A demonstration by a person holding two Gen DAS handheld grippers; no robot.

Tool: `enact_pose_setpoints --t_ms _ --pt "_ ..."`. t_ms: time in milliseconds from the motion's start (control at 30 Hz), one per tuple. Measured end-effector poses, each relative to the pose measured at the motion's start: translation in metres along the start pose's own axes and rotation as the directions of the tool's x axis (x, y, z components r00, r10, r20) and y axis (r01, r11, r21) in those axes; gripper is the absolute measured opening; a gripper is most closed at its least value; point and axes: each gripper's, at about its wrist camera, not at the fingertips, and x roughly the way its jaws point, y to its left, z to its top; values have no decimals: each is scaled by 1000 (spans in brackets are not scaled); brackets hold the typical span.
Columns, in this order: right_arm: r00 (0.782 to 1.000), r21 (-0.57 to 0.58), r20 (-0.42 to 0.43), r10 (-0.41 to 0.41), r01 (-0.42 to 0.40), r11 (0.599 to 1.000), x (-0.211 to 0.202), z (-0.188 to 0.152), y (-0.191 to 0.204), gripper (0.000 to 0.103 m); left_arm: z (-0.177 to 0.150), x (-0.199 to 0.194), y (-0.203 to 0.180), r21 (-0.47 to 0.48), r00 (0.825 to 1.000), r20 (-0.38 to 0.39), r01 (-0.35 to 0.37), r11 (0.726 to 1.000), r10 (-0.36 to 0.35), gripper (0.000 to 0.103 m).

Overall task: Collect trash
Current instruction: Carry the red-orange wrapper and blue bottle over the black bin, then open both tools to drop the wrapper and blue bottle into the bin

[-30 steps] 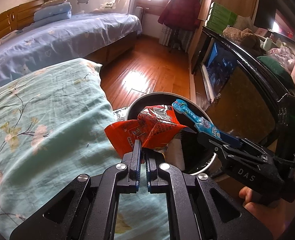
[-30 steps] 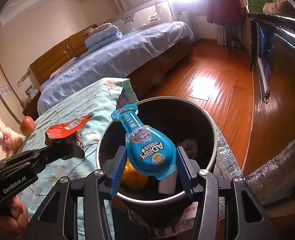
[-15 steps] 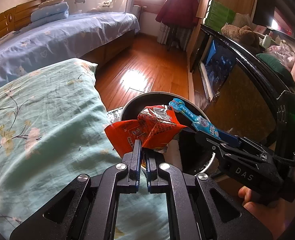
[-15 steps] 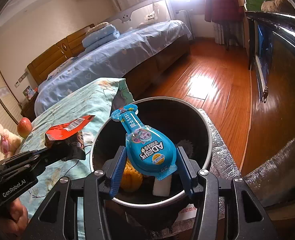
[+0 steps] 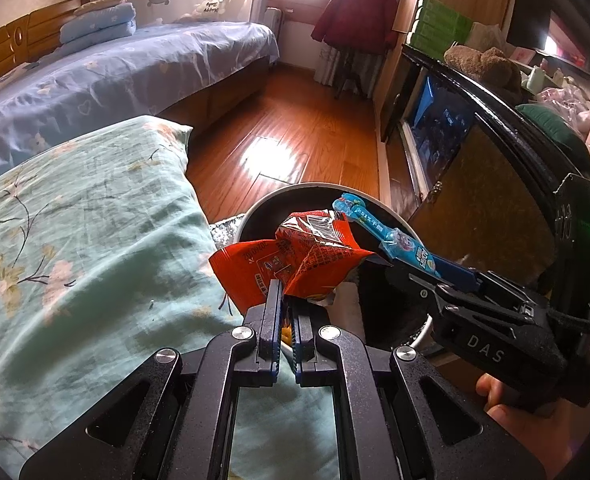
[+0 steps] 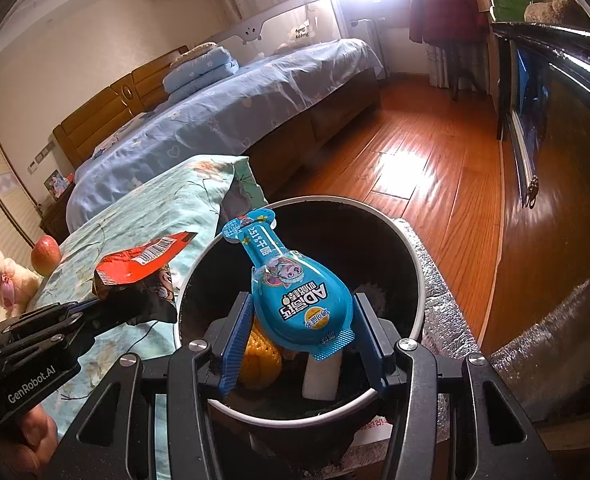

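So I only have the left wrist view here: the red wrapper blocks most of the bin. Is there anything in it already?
Observer: Yes. The right wrist view looks into the bin: a yellow lump and a white block lie at the bottom.
Operator: And the blue packet, is it really gripped?
Observer: The right gripper is shut on the blue packet, clamping its wide end, with the narrow end pointing away over the bin.
Operator: Any trash left on the bed?
Observer: No loose wrappers show there; only an apple and a plush toy sit at the far left.
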Motion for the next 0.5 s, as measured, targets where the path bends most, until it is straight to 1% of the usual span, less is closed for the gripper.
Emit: enact_pose_setpoints --t_ms 500 --pt "1000 1 -12 -11 11 1000 7 6 -3 51 6 9 -4 8 1000 -9 -4 1000 4 4"
